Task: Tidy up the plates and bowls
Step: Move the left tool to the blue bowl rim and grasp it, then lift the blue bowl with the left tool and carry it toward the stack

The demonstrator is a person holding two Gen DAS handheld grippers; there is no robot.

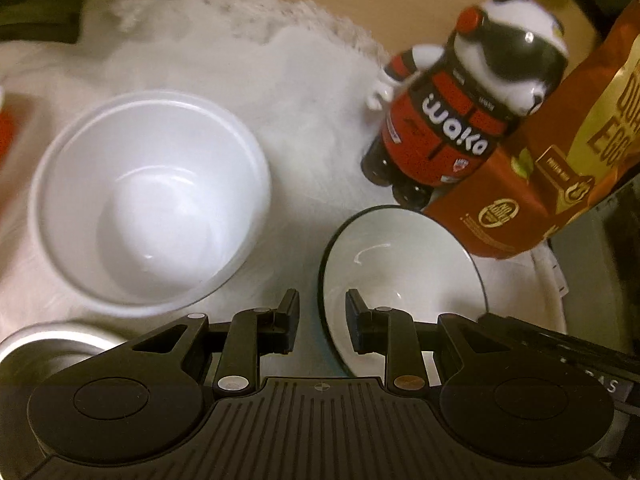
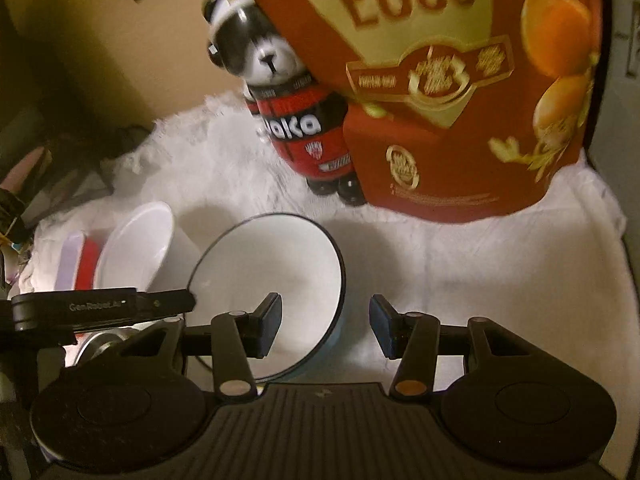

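Note:
A white bowl with a dark rim rests on the white cloth and looks tilted. My left gripper straddles its left rim: one finger is over the inside and the other over the cloth, with gaps showing. From the other side, my right gripper straddles the right wall. Its left finger is inside the bowl and its right finger is clear of the bluish outer wall. Both sets of jaws are partly open. A larger plain white bowl stands empty to the left. The left gripper also shows side-on in the right wrist view.
A bear-shaped red and black bottle and a big red egg bag stand just behind the bowls. A round metal dish and red and lavender containers lie at the left.

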